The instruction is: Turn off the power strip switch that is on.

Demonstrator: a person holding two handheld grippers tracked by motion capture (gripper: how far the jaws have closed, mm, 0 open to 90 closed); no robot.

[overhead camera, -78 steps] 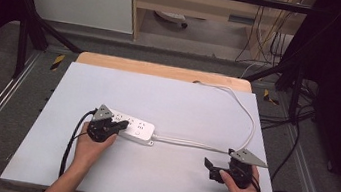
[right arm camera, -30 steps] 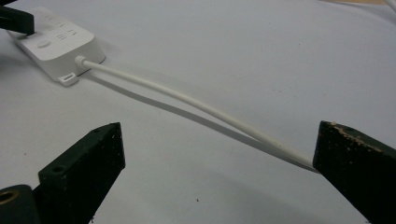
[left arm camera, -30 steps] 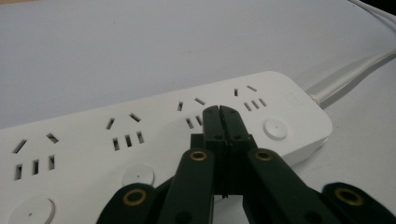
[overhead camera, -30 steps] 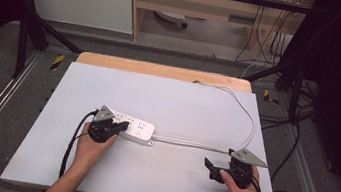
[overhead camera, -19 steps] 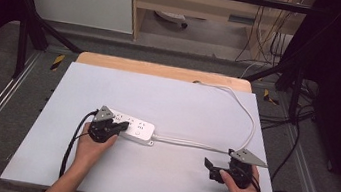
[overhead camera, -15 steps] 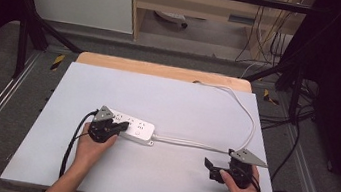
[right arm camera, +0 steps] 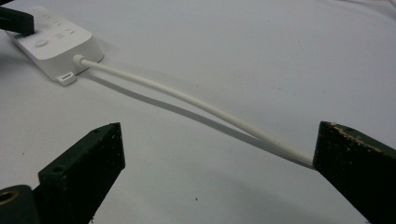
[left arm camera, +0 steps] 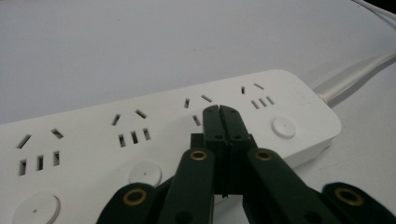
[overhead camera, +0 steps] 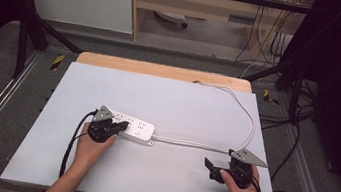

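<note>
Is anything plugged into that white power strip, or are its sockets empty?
Empty, as far as shown: the power strip has bare socket slots in the left gripper view, and the shut left gripper rests over it.

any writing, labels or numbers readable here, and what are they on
None: no readable text shows in any view.
The white power strip shows sockets and round buttons but no lettering or brand mark.
Its white cord, the pale table top and the black tongs carry no print.
The yellow and black stickers on the floor rails are too small to tell whether they bear any words.
</note>
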